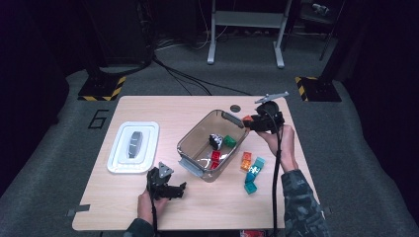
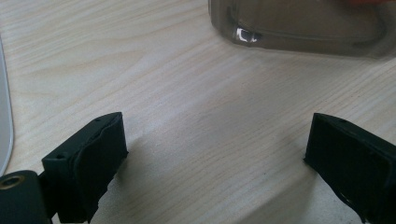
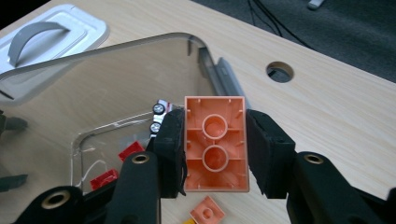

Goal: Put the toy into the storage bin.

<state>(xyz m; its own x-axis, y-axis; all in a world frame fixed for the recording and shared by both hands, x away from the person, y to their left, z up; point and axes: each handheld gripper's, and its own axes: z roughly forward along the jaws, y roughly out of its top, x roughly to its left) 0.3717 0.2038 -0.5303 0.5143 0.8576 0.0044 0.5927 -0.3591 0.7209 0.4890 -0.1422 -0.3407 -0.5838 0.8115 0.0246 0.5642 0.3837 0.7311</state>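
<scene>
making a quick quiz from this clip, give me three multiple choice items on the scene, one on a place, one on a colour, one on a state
1. Where does the white lid lie?
A. on the table left of the clear bin
B. on top of the clear bin
C. inside the clear bin

2. What colour is the block held by the right gripper?
A. green
B. orange
C. blue

3. How do the fingers of the left gripper stand?
A. shut on a red block
B. shut on the lid
C. open, with bare table between them

Right letters:
1. A, the high view shows the lid flat on the table, apart from the clear bin.
2. B, the right gripper view shows an orange block clamped between the pads, its hollow underside toward the camera.
3. C, the left gripper view shows only wood grain between the fingers.
</scene>
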